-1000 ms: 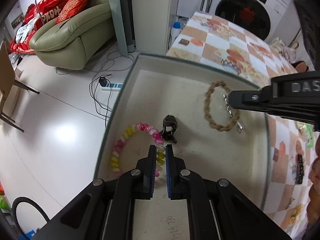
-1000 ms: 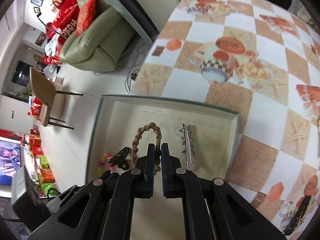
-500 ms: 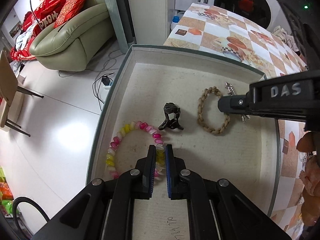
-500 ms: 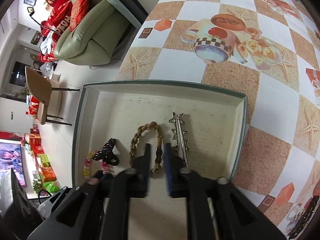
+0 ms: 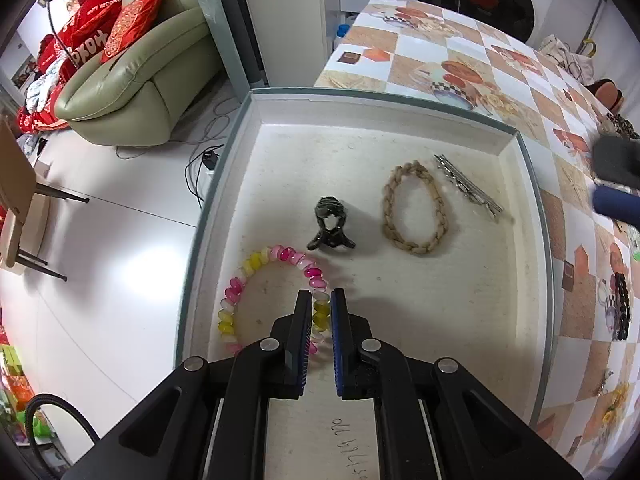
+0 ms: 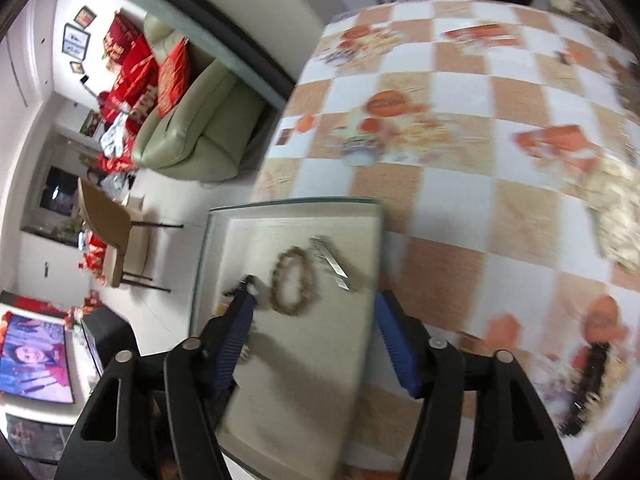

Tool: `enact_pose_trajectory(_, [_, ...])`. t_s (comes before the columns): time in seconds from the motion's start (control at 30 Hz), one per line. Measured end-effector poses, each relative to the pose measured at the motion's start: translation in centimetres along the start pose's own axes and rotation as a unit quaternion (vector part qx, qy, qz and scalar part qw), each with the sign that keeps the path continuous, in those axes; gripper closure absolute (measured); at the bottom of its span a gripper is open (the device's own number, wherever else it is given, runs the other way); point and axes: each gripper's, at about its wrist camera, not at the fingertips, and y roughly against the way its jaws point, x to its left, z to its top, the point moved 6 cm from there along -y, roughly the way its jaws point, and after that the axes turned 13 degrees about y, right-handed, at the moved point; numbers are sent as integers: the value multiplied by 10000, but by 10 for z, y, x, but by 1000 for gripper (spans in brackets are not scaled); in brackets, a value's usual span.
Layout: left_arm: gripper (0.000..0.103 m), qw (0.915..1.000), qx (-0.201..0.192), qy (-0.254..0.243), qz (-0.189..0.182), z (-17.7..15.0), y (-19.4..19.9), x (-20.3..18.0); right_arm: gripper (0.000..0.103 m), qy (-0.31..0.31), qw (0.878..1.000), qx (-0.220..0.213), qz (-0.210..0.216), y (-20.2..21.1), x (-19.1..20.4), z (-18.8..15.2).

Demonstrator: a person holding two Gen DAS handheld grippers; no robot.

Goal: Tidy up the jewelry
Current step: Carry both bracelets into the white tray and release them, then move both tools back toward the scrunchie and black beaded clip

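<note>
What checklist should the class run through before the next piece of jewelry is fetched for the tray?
1. Right gripper open, nothing between its jaws, which have just been opening: ok.
2. Braided bracelet lying flat in the tray: ok.
3. Silver hair clip beside it, apart: ok.
4. Black claw clip clear of the others: ok.
5. Left gripper gripping the beaded bracelet: cannot tell.

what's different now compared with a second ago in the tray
The right gripper let go of the braided ring; its jaws have just been opening, nothing between them, and it pulled back. The ring lies beside the metal clip. The left gripper stays closed around the bead bracelet; the claw clip is unmoved.
</note>
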Motion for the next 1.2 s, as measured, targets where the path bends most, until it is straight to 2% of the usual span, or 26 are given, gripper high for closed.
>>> enact_pose_trajectory(0.13, [89,10000,77,-25,21,-1,-1,-5,35,-240,9991,-35,-337,29,-32,-24])
enact_pose_trajectory(0.37, [89,9998,145,-82,76,-1,-1,-12,33,-843,9912,39,-1024,76,-100,-90])
enact_pose_trajectory(0.43, [89,9998,157,-63,89,0,-1,-13,28,-1067,9875,47,-1159,86,-116,-105])
enact_pose_trajectory(0.47, [89,9998,165,-53,88,0,-1,-13,21,-1183,9855,42,-1216,91,-125,-113])
enact_pose_trajectory(0.5, [86,9998,173,-48,96,0,0,-12,21,-1324,9828,22,-1285,97,-134,-123])
enact_pose_trajectory(0.53, [68,9998,177,-39,117,1,0,-12,22,-1414,9810,27,-1331,100,-140,-129])
enact_pose_trajectory(0.57, [0,9997,185,-7,164,2,1,-11,22,-1527,9785,48,-1385,104,-148,-138])
enact_pose_trajectory(0.63, [0,9996,0,-56,290,4,3,-11,21,-1649,9755,90,-1451,109,-157,-150])
enact_pose_trajectory(0.7, [0,9994,-20,-154,303,4,2,-16,21,-1713,9738,124,-1493,111,-163,-159])
enact_pose_trajectory(0.87, [0,9976,-272,-456,437,8,9,-32,21,-1732,9734,117,-1495,111,-167,-163])
enact_pose_trajectory(1.07, [0,9958,-497,-741,197,12,27,-65,22,-1632,9768,-9,-1389,101,-165,-150])
enact_pose_trajectory(1.2, [0,9946,-455,-923,-100,10,42,-91,22,-1428,9801,9,-1381,90,-162,-141])
